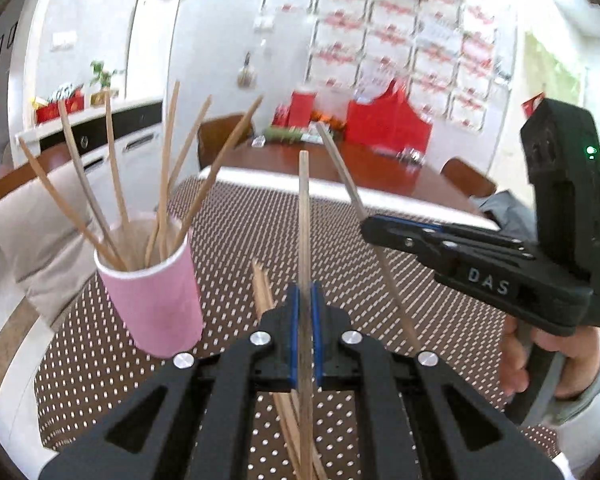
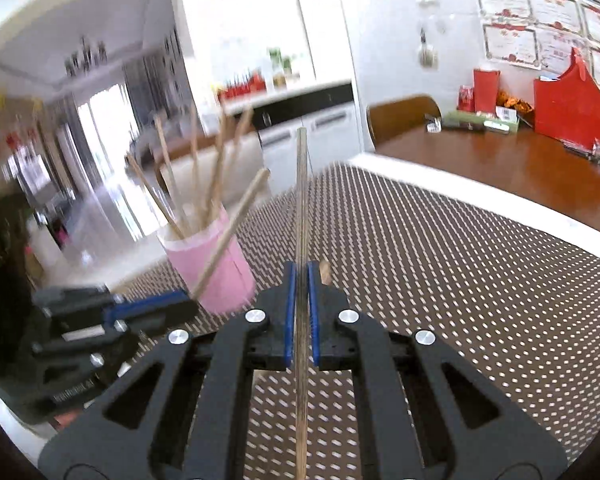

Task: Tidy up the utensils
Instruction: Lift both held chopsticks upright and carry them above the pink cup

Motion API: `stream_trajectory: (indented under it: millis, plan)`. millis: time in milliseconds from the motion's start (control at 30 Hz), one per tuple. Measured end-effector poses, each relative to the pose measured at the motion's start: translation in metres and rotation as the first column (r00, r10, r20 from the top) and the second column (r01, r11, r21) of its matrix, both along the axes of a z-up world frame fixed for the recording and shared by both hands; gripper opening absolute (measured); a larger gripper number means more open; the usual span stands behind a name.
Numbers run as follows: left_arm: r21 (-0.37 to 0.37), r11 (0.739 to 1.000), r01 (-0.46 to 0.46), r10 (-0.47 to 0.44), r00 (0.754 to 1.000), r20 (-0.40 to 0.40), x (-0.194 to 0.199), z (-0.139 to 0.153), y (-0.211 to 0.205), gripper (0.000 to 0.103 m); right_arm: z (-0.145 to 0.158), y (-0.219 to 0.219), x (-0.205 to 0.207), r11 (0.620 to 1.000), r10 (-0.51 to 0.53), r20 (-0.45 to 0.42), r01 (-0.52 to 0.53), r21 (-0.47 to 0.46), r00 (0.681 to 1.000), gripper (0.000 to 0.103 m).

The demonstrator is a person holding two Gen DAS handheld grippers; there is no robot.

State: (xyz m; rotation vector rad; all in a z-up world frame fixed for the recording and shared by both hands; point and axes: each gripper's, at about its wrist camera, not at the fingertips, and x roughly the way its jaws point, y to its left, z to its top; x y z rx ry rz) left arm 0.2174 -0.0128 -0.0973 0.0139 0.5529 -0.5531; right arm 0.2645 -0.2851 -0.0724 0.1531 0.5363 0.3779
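A pink paper cup (image 1: 156, 292) (image 2: 216, 268) stands on the dotted brown mat (image 1: 400, 280) and holds several wooden chopsticks (image 1: 164, 184). My left gripper (image 1: 305, 300) is shut on one wooden chopstick (image 1: 304, 216) that points up past its blue pads, just right of the cup. My right gripper (image 2: 301, 280) is shut on another chopstick (image 2: 302, 200), a thinner, greyer stick. In the left wrist view the right gripper (image 1: 370, 228) comes in from the right, lifted above the mat with its chopstick (image 1: 340, 164) slanting. In the right wrist view the left gripper (image 2: 180, 304) sits low at the left beside the cup.
More loose chopsticks (image 1: 266, 296) lie on the mat under the left gripper. Beyond the mat's white edge is a wooden dining table (image 2: 520, 168) with red boxes (image 1: 388, 120) and small packets. Chairs (image 2: 400, 114) and a white cabinet (image 2: 308, 132) stand behind.
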Motion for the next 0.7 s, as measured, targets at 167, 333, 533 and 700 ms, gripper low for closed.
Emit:
stream_trajectory:
  millis: [167, 333, 533, 700]
  plan:
    - [-0.075, 0.997, 0.007, 0.002, 0.994, 0.112, -0.016, 0.02, 0.007, 0.006, 0.031, 0.007, -0.014, 0.996, 0.012, 0.123, -0.023, 0.092, 0.992, 0.006]
    - [-0.167, 0.985, -0.049, 0.083, 0.975, 0.206, -0.019, 0.041, 0.031, 0.006, 0.057, 0.022, -0.032, 0.99, 0.029, 0.239, -0.061, 0.128, 0.971, 0.006]
    - [-0.248, 0.958, -0.142, 0.206, 0.944, 0.256, -0.007, 0.057, 0.069, 0.006, 0.068, 0.049, -0.018, 0.982, 0.055, 0.309, -0.108, 0.158, 0.95, 0.006]
    - [-0.31, 0.93, -0.198, 0.292, 0.91, 0.293, 0.011, 0.067, 0.088, 0.006, 0.074, 0.07, 0.0, 0.976, 0.048, 0.361, -0.12, 0.181, 0.931, 0.006]
